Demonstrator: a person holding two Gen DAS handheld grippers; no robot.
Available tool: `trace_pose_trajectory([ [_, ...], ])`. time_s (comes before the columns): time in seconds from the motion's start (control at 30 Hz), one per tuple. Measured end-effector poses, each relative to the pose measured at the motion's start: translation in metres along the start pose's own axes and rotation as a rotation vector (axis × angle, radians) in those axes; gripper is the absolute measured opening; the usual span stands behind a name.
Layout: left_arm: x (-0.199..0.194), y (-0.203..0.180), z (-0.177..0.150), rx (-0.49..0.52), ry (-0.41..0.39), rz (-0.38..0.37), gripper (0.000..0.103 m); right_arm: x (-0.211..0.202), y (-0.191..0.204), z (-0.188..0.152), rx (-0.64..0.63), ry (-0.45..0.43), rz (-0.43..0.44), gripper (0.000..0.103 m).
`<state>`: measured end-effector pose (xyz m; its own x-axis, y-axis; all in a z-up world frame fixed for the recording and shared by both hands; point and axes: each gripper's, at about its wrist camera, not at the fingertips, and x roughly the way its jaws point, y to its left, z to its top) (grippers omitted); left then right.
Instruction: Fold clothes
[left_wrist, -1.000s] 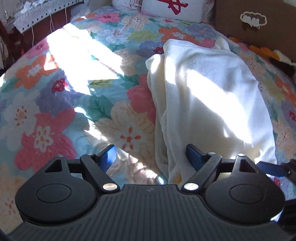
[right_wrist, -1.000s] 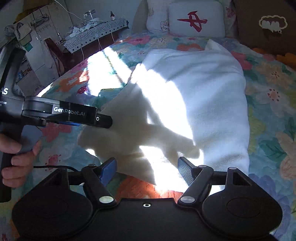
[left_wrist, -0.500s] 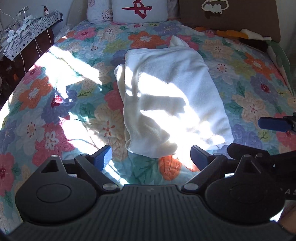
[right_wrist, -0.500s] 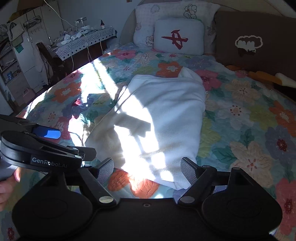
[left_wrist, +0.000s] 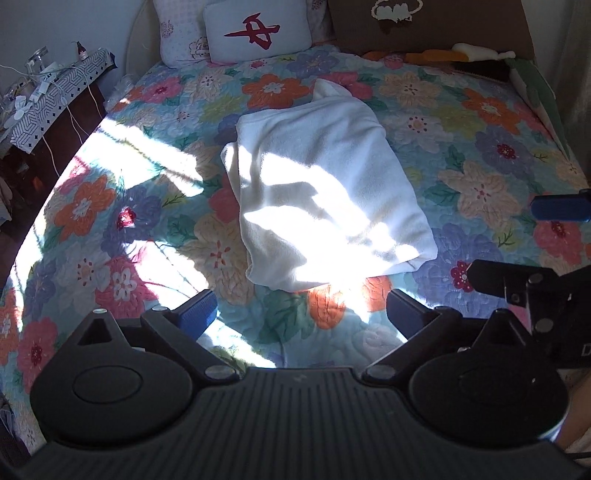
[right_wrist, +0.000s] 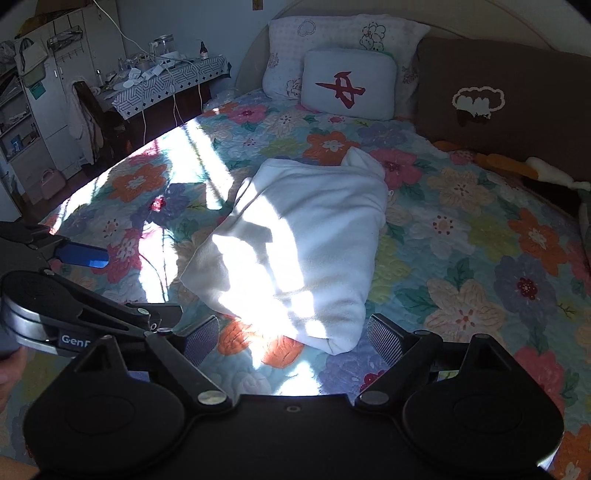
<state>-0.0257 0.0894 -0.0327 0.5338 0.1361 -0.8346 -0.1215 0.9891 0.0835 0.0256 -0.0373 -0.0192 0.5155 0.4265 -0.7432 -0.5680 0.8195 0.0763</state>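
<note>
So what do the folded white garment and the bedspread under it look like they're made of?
The white garment looks like soft fleece or terry: a matte, fuzzy nap, thick rounded folds and no sheen in the sunlight. The bedspread looks like quilted cotton: a printed floral pattern with stitched, puffy outlines. Neither fibre is certain from the pictures alone.

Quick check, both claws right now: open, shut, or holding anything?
Left claw: jaws opening, nothing between them; the white garment lies beyond on the bed.
Right claw: jaws opening, holding nothing.

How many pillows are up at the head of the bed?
3: a pale flowered pillow at the back, a small one with a red character before it, and a brown one to the right. Others may be hidden.
</note>
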Motion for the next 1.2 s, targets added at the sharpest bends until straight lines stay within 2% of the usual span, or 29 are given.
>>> trace_pose_trajectory([
  [0.37, -0.011, -0.034, -0.002, 0.126, -0.027, 0.021, 0.102, -0.029, -0.004, -0.006, -0.025, -0.034, 0.0, 0.091],
  [0.63, 0.004, -0.036, -0.003, 0.114, 0.007, 0.052, 0.102, -0.017, -0.009, -0.007, -0.004, -0.011, 0.006, 0.091],
  [0.9, 0.015, -0.029, -0.002, 0.07, 0.035, 0.047, 0.102, -0.011, -0.018, -0.008, 0.033, -0.006, -0.015, 0.091],
  [1.2, 0.019, -0.028, -0.003, 0.084, 0.037, 0.045, 0.102, -0.003, -0.016, -0.008, 0.036, 0.004, -0.033, 0.091],
])
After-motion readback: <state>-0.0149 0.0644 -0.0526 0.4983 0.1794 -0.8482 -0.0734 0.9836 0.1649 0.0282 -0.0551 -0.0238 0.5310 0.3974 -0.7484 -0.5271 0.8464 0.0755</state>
